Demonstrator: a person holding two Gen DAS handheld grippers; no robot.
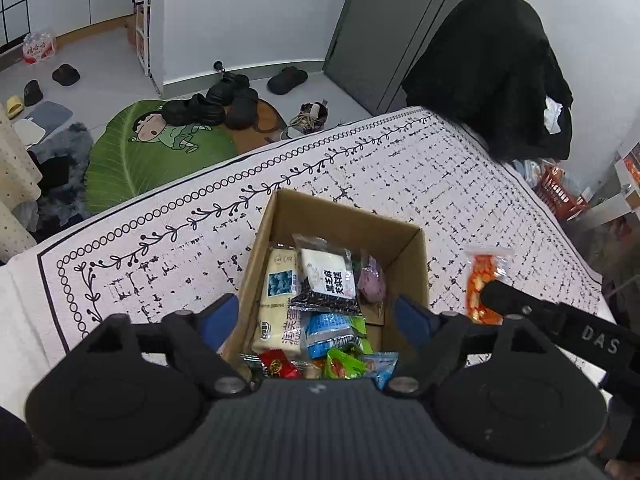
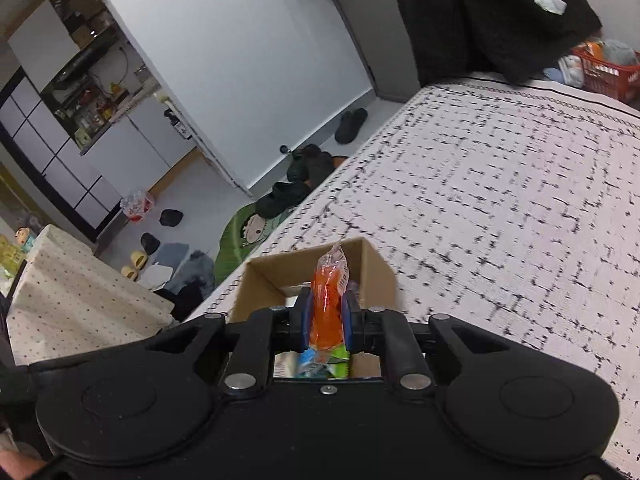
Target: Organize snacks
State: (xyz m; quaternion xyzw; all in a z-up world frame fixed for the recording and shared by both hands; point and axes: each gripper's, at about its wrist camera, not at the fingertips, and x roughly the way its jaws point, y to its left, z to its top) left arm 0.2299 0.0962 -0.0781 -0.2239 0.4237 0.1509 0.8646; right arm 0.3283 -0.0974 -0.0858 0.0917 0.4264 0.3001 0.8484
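The orange packet [image 2: 328,304] is the one I'm carrying: my right gripper [image 2: 327,320] is clamped on its lower half, blue pads tight on both sides, and it stands upright over the box [image 1: 412,276]. From my left camera the same packet [image 1: 482,284] hangs just right of the box, above the cloth [image 1: 400,168]. Its small white label is too blurred to read.

My left gripper [image 1: 316,316] has its jaws spread wide over the box with nothing between them.

Inside the box I count roughly eight snack packs, overlapping, so I can't be sure. The long cream pack [image 1: 278,304] and the black-and-white pack [image 1: 328,280] carry Chinese print that I can't make out cleanly. "DAS" shows on the right gripper's arm [image 1: 600,344].
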